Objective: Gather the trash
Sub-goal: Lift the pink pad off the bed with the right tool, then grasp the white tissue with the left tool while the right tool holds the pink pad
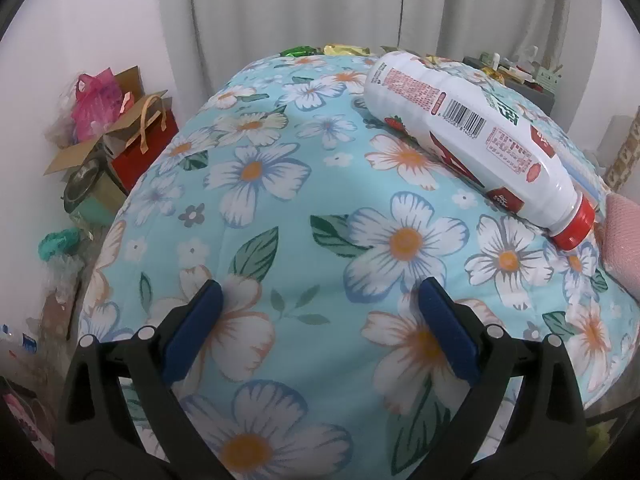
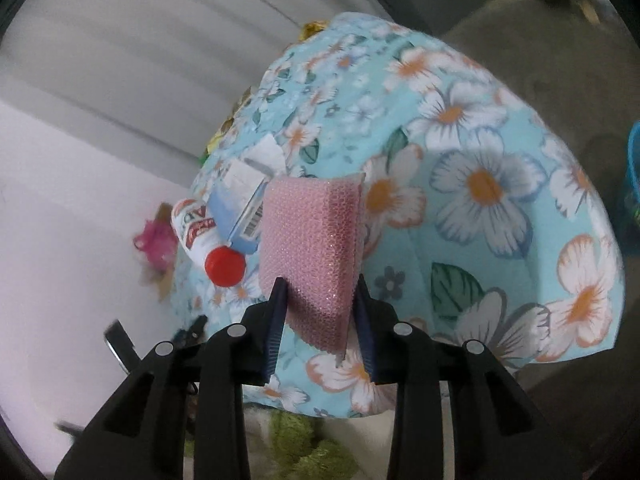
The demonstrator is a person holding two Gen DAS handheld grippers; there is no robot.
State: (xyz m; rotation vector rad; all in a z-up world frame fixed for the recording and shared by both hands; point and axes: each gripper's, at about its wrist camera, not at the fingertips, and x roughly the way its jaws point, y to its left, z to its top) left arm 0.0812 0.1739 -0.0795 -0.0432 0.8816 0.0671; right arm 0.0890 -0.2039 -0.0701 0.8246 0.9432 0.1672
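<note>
The pink sponge (image 2: 312,256) sat between the right gripper's (image 2: 322,330) blue pads, which pinched its near end from both sides while its long axis ran up and away from the jaws, over the flowered cloth (image 2: 480,184). The white bottle (image 1: 472,136) lay on its side beyond and to the right of the left gripper (image 1: 320,328), red cap (image 1: 574,226) toward the near right, so that hand looked the nearer one to take it. That gripper was spread wide and empty, touching nothing.

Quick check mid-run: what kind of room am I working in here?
Probably a lived-in home room: a floral tablecloth covers the table, curtains hang behind, and gift bags and boxes are piled by the wall.
</note>
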